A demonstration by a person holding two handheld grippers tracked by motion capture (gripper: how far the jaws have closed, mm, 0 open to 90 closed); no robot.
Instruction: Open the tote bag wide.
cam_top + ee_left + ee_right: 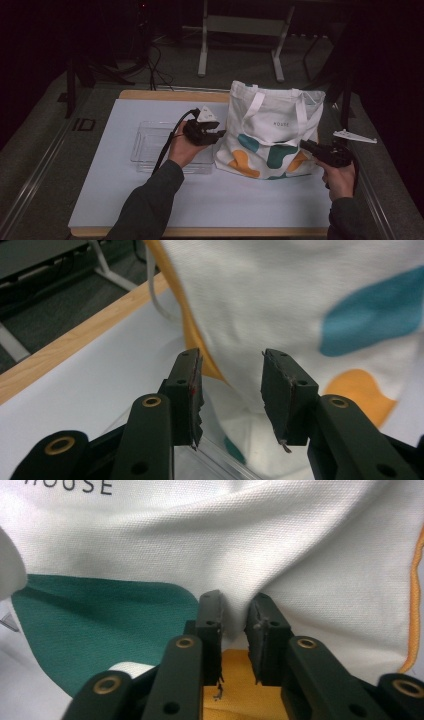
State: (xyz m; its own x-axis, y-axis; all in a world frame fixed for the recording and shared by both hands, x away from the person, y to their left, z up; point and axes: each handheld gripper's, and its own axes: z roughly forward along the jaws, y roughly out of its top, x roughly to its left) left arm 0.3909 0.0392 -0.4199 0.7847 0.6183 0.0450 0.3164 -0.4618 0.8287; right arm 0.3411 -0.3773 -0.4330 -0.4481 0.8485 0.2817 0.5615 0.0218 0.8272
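My matt black plastic pads [212,630] pinch coarse woven cloth of the tote bag [272,132], beside a glossy clear plastic tray [145,145] on a smooth white mat [210,200] over wood.

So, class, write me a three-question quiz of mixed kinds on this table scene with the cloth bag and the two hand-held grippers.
1. True or false: the tote bag lies flat on the table.
2. Which gripper pinches a fold of the bag's cloth? A) left gripper B) right gripper C) neither
3. Fill in: the clear plastic ____ sits left of the bag in the high view.

Key:
1. False; it stands upright, handles on top.
2. B; cloth bunches between its nearly closed jaws, while the left gripper's jaws stand apart beside the bag's edge.
3. tray
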